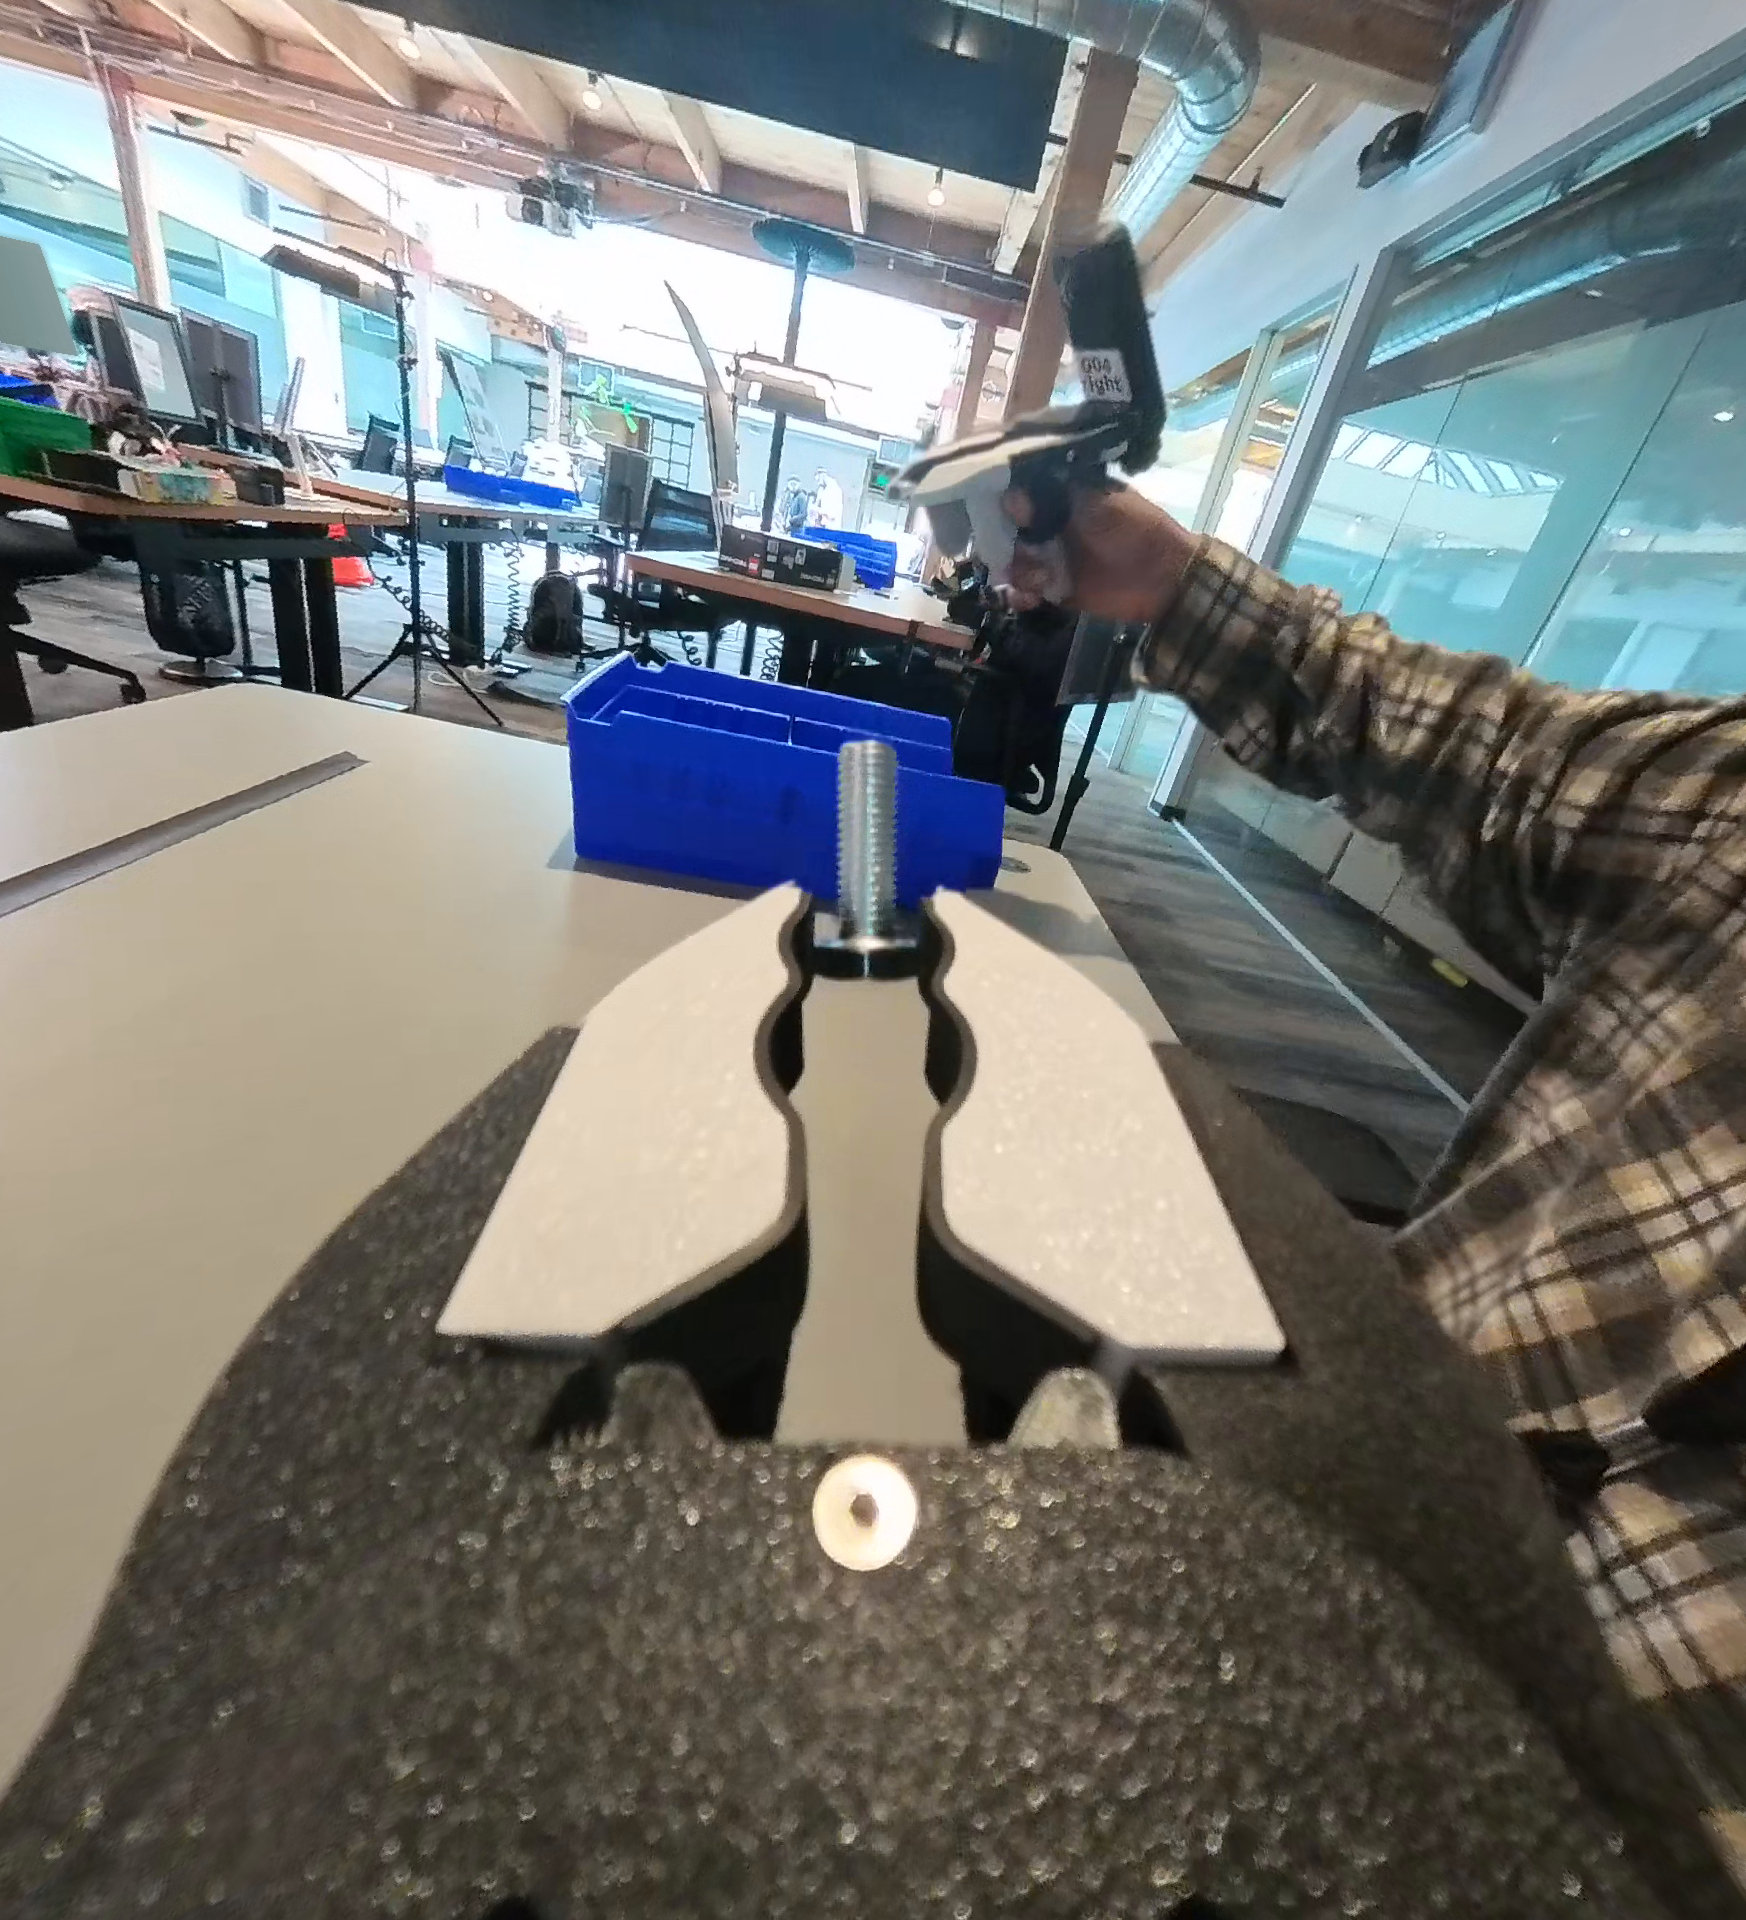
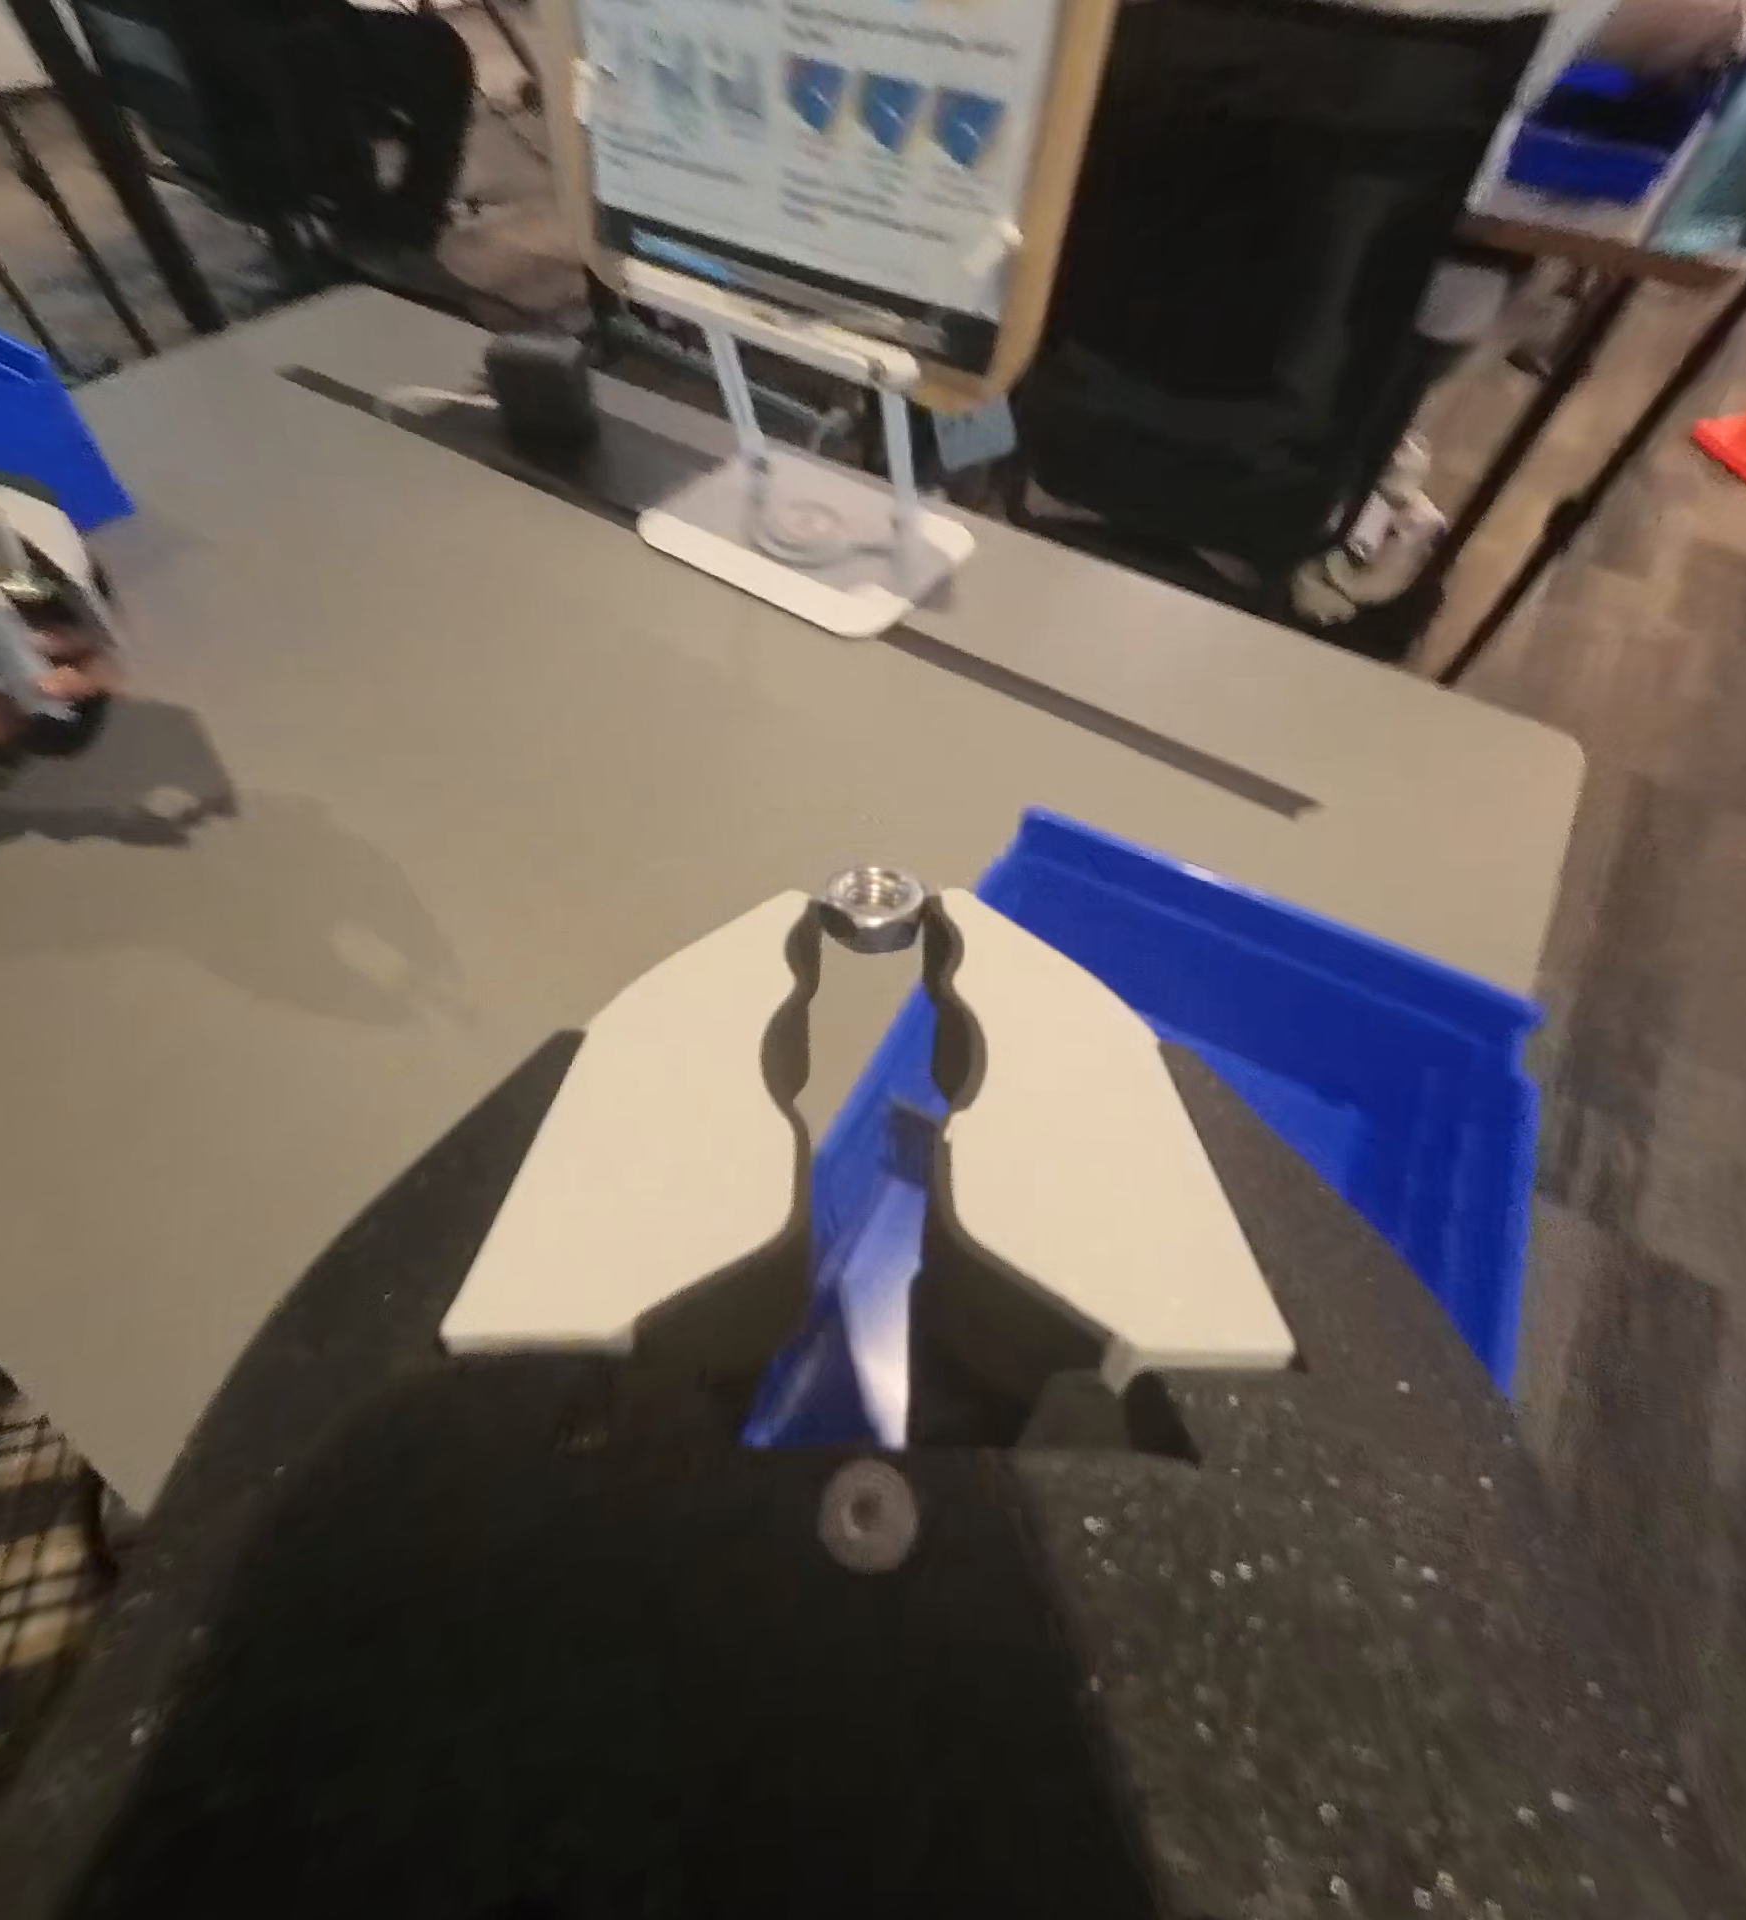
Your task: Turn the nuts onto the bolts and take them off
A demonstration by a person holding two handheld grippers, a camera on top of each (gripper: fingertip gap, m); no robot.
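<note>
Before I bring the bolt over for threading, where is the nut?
The nut is pinched at the right gripper tips in the right wrist view, raised above the grey table, just left of the blue bin.

a bin (image 1: 744,790) sits on the table (image 1: 225,1039), behind the bolt (image 1: 867,831).

I see a threaded silver steel bolt (image 1: 861,831) standing upright, head pinched at my left tongs' (image 1: 864,940) tips; a silver hex nut (image 2: 869,916) sits clamped in my right tongs (image 2: 869,925).
</note>
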